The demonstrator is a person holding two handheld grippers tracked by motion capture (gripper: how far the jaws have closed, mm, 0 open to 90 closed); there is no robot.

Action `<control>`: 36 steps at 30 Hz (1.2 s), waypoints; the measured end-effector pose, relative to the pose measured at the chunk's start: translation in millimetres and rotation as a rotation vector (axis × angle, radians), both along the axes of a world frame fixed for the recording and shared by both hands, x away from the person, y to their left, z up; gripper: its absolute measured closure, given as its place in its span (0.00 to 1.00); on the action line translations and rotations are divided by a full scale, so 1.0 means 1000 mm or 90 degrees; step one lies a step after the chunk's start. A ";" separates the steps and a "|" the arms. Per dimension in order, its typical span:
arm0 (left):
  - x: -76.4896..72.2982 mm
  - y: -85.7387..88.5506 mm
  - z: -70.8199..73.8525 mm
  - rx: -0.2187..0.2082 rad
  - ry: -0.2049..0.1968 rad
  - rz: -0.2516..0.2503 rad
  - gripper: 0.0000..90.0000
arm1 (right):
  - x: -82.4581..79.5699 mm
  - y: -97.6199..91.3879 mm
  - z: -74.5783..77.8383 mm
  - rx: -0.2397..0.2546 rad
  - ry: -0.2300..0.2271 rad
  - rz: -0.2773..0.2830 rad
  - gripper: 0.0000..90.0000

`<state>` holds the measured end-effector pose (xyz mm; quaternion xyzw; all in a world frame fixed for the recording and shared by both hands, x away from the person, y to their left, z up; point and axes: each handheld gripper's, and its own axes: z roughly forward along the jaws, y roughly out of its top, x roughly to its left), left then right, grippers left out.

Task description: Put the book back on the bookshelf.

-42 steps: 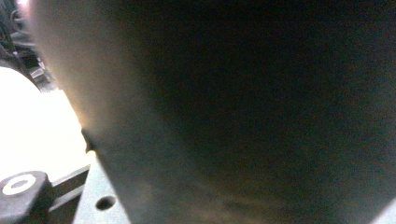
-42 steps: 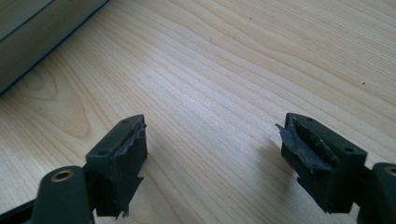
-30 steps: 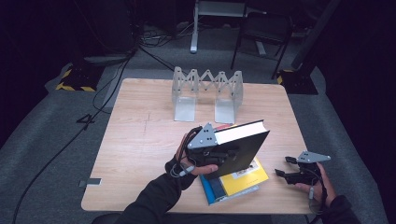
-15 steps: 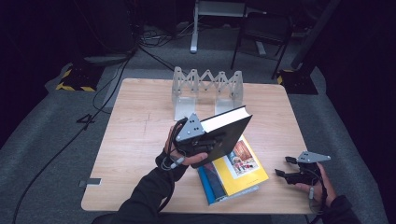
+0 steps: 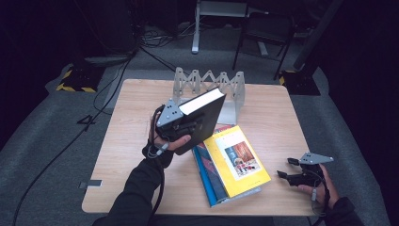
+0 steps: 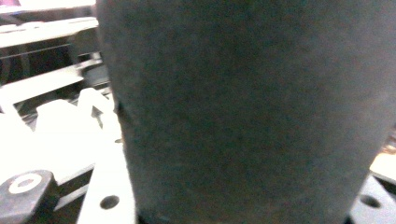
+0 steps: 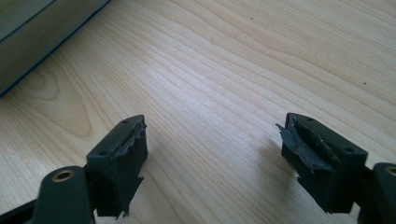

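Now the left tongs (image 5: 188, 126) are clamped on a black book (image 5: 203, 117), lifted clear of the bench (image 5: 136, 117) and tilted, its white page edge turned up and to the far side, right in the middle of the scene. In the left gripper view the dark cover (image 6: 252, 112) sits pressed close to the lens, with the pale rack bright at the left. Just beyond the book, at the far side of the bench, stands a grey zigzag rack (image 5: 211, 82). Near and to the right of the held book lies a yellow book (image 5: 237, 160), stacked on a blue book (image 5: 209, 176). Over at the near right corner, the right tongs (image 5: 287, 169) rest low over bare wood, jaws spread wide with nothing between them, well apart from the stack.
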<state>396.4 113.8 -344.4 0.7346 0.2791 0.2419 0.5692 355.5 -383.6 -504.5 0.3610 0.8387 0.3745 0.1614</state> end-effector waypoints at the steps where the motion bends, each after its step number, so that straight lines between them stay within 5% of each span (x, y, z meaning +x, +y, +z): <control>1: 0.004 0.004 0.001 0.004 0.001 0.016 0.57 | 0.000 0.000 0.000 0.000 0.000 0.000 0.25; 7: 0.025 0.026 -0.002 0.010 0.015 0.089 0.57 | 0.000 0.000 0.000 -0.001 0.000 0.002 0.25; 12: 0.038 0.033 -0.009 0.009 0.025 0.116 0.57 | 0.000 0.000 0.000 -0.001 0.000 0.002 0.24; 32: 0.110 0.009 -0.025 0.053 0.057 0.213 0.58 | -0.001 0.000 0.000 0.000 -0.005 0.010 0.28; 36: 0.116 0.008 -0.034 0.007 0.067 0.229 0.57 | -0.001 0.000 0.000 0.000 -0.004 0.009 0.29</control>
